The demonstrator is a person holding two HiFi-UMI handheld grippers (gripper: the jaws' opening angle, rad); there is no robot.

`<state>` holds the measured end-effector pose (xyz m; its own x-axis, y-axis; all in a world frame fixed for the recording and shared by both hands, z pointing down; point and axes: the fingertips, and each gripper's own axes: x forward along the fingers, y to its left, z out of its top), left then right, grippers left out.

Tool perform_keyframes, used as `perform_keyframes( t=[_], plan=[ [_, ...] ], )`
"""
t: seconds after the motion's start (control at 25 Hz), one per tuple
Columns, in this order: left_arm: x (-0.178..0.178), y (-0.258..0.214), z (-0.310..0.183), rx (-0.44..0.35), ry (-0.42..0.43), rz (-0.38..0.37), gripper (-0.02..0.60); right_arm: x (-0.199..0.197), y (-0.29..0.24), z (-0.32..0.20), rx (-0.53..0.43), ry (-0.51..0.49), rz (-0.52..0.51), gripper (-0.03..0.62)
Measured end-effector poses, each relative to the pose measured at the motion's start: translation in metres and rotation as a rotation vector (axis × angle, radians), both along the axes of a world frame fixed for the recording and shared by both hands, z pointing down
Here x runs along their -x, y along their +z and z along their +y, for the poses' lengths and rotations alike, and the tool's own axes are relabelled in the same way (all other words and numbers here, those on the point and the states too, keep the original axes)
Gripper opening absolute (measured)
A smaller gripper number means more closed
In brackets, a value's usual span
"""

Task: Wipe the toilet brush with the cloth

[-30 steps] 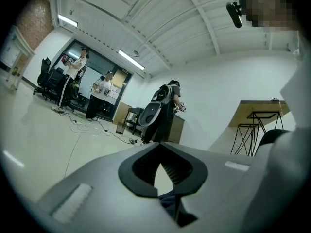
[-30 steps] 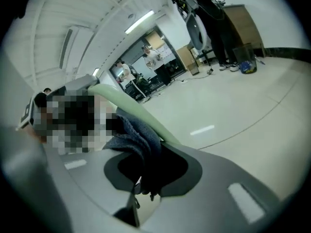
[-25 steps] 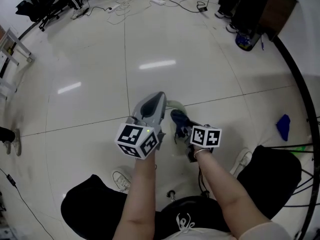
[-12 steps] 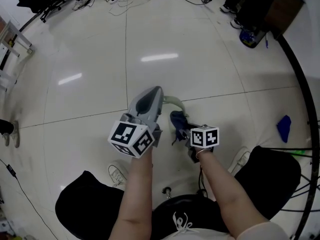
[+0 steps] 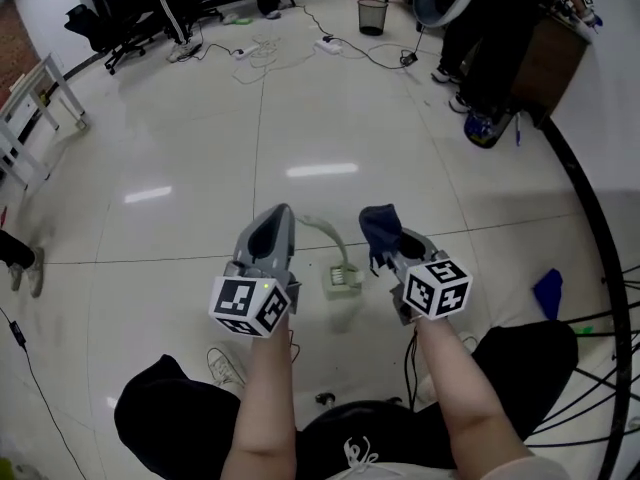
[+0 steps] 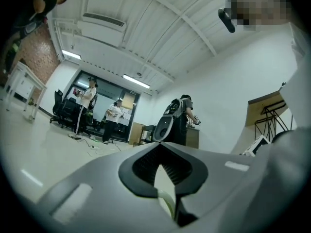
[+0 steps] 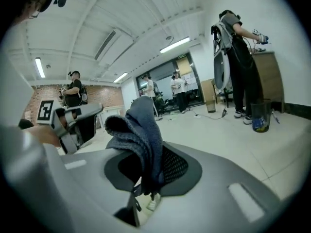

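Observation:
My left gripper (image 5: 281,216) is shut on the pale green handle of the toilet brush (image 5: 322,236). The handle curves right and down to the whitish brush head (image 5: 342,279), which hangs above the floor. In the left gripper view the handle (image 6: 168,204) shows pinched low between the jaws of the left gripper (image 6: 163,173). My right gripper (image 5: 388,228) is shut on a dark blue cloth (image 5: 379,222) bunched over its tips, right of the brush and apart from it. In the right gripper view the cloth (image 7: 141,137) stands up out of the right gripper (image 7: 146,181).
Shiny pale tiled floor all round. A blue rag (image 5: 547,292) lies at the right beside a curved black rail (image 5: 592,228). People (image 5: 490,38) stand at the back right by a bin (image 5: 372,13). Cables (image 5: 262,52) trail across the far floor, with office chairs (image 5: 125,13) at back left.
Both grippers have lifted and drawn apart. The right gripper with the cloth moved right, off the brush handle it was against. The brush rose with the left gripper.

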<state>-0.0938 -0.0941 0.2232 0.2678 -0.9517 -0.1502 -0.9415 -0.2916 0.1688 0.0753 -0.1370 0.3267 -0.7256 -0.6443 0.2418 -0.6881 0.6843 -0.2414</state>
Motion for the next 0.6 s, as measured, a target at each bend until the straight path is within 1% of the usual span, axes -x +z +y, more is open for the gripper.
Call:
perform_keyframes(
  t=[0.12,0.24,0.4,0.52,0.6],
  plan=[
    [0.005,0.002,0.013,0.003,-0.072,-0.030,0.006,-0.015,-0.019,-0.003,-0.054,0.061,-0.013,0.074],
    [0.005,0.028,0.026,0.066,-0.117,-0.054,0.006,-0.027,-0.017,0.004,-0.085,0.120,-0.007,0.074],
    [0.006,0.054,0.041,0.133,-0.139,-0.035,0.006,-0.028,-0.004,0.014,-0.094,0.153,0.029,0.072],
    [0.008,0.051,0.047,0.128,-0.144,-0.018,0.006,-0.021,-0.003,0.024,-0.122,0.143,0.071,0.071],
    [0.006,0.044,0.049,0.113,-0.134,-0.031,0.006,-0.017,-0.005,0.029,-0.139,0.135,0.087,0.071]
  ],
)
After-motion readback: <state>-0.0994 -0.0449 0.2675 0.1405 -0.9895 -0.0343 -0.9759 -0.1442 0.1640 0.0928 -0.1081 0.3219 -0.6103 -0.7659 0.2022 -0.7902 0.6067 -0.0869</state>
